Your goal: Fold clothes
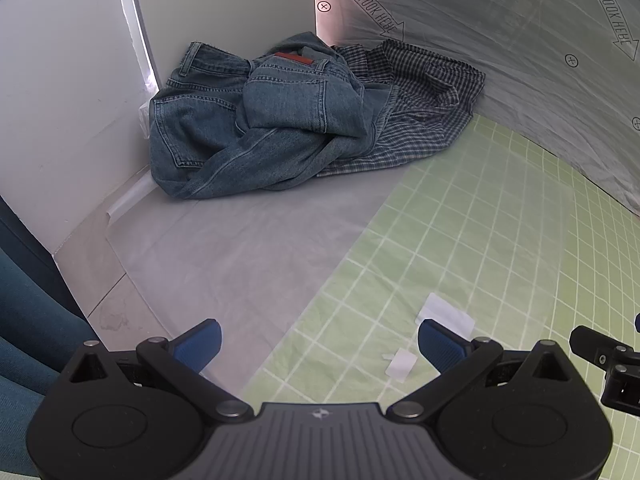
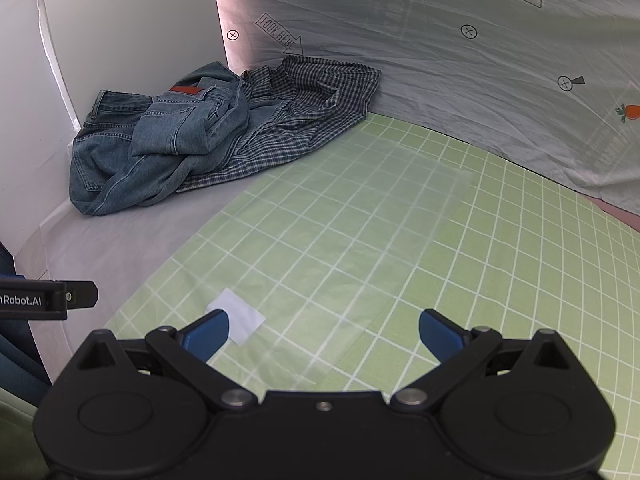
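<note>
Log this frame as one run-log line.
phase: pre-grasp | left gripper: open, empty | right gripper: open, empty | jeans: crumpled, partly on checked shirt | both in far corner, unfolded

We see the left tongs (image 1: 318,344) spread wide and empty over the green checked sheet (image 1: 500,240). Far ahead, crumpled jeans (image 1: 248,128) lie in the corner — partly on top of a checked shirt (image 1: 420,96) — well apart from us.

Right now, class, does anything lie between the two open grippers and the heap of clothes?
Nothing visible does. Between the left gripper, the right gripper and the jeans atop the checked shirt lies only flat sheet and some flat white patches.
</note>
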